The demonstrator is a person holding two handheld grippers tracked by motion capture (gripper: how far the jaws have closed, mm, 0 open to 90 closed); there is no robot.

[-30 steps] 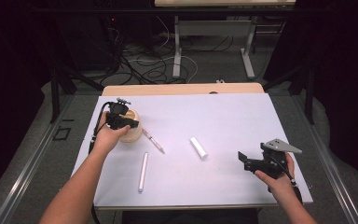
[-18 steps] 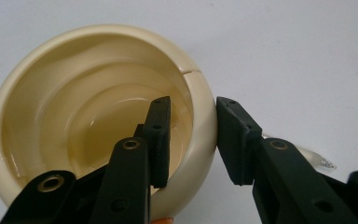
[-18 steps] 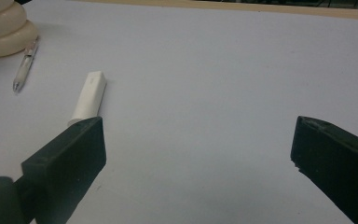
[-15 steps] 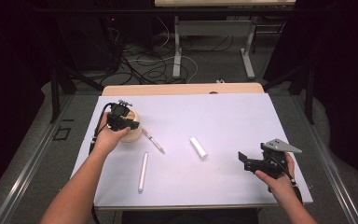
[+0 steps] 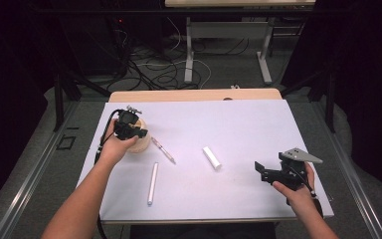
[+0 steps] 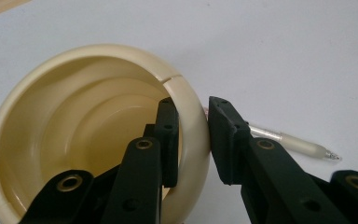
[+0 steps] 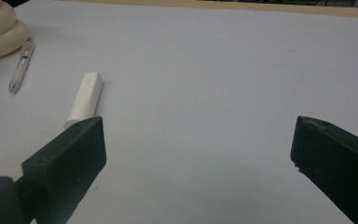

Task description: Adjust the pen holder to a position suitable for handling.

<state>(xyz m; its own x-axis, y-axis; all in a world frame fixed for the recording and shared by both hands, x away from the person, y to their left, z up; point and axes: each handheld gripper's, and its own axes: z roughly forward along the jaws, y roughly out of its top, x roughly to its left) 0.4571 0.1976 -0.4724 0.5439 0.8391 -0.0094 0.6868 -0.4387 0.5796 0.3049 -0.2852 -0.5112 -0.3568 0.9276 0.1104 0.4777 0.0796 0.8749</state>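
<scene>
Our grippers (image 5: 129, 130) (image 5: 262, 172) are black with screwed jaws, black cables, one grey plate; our forearms bare.

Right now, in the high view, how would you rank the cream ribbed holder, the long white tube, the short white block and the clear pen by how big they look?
1. Cream ribbed plastic holder, bulkiest, partly hidden by the left gripper.
2. Long white tube, the longest.
3. Clear slim pen and short white block: similar length, the block thicker, so I won't rank them.

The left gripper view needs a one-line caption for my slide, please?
Left gripper pinching the cream cup by its rim, pen lying behind.
</scene>
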